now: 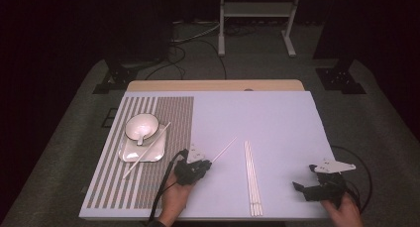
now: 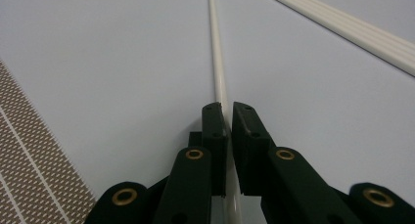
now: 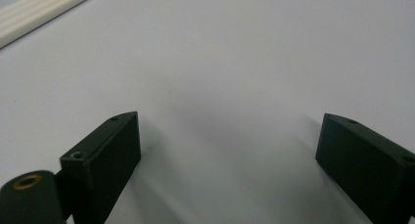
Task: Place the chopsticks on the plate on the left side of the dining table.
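A single white chopstick [image 1: 225, 148] lies slanted on the pale table, and my left gripper [image 1: 204, 164] is shut on its near end. In the left gripper view the chopstick [image 2: 215, 48] runs straight away from between the two black jaws of the left gripper [image 2: 227, 109], which press on it from both sides. My right gripper [image 1: 303, 188] rests near the front right of the table, open with nothing between its fingers. The right gripper view has its jaws [image 3: 230, 131] spread wide over bare tabletop.
A bundle of white chopsticks [image 1: 252, 177] lies lengthwise between the two grippers. On the striped placemat [image 1: 163, 113] at the left stand a square plate [image 1: 153, 152] and a white bowl [image 1: 141, 127], with another chopstick [image 1: 130, 170] across the plate.
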`<action>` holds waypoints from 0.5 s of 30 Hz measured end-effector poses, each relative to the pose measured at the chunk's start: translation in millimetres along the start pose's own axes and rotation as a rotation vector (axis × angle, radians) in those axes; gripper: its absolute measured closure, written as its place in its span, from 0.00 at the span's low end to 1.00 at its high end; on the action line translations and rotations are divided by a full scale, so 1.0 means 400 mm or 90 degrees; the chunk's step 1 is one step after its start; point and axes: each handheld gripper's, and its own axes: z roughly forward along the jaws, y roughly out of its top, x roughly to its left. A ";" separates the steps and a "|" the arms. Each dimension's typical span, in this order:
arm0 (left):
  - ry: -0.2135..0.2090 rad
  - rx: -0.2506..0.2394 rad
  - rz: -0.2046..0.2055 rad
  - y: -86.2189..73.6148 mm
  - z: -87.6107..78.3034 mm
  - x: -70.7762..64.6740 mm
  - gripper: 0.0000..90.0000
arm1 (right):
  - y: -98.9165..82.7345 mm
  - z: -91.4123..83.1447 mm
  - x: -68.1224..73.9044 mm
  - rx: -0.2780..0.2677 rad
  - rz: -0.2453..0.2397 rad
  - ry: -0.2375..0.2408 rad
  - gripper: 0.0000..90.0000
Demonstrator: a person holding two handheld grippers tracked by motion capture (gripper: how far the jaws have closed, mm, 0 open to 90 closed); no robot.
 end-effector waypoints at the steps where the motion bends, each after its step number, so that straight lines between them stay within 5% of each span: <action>1: 0.002 0.000 0.003 0.000 0.000 -0.001 0.94 | 0.000 0.000 0.000 0.000 0.000 0.000 0.09; 15: 0.000 0.003 0.005 0.008 -0.003 0.000 0.94 | 0.000 0.000 0.000 -0.001 -0.001 0.000 0.09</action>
